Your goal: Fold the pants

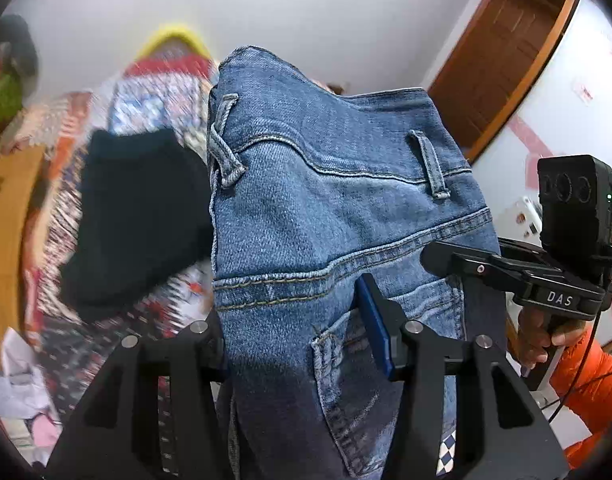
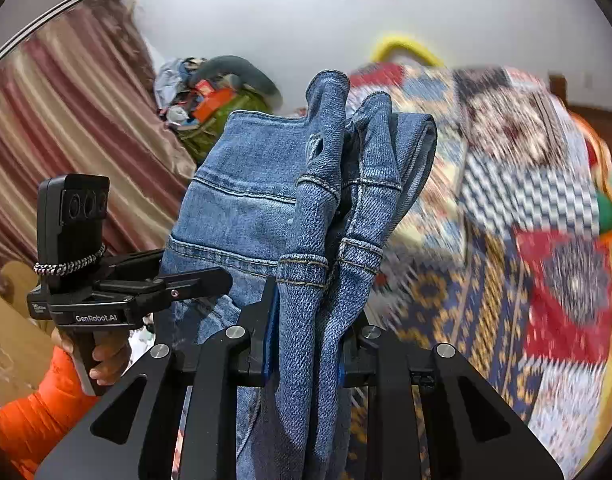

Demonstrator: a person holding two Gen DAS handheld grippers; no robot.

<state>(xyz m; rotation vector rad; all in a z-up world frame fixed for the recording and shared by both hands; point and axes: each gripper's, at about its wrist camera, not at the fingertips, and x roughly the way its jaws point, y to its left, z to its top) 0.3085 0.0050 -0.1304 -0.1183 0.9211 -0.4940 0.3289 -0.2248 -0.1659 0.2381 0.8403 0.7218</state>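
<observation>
A pair of blue jeans (image 1: 330, 208) hangs in the air above a patterned quilt (image 2: 506, 240), clamped by both handheld grippers. The left gripper (image 1: 302, 340) is closed on the denim near the back pocket and yoke seam, while the right gripper (image 2: 306, 340) pinches a bunched fold of the waistband, belt loops showing above its blue pads. A person's hand (image 1: 536, 340) in an orange sleeve (image 1: 594, 392) grips the right tool's handle; a dark garment (image 1: 138, 216) lies on the quilt behind.
</observation>
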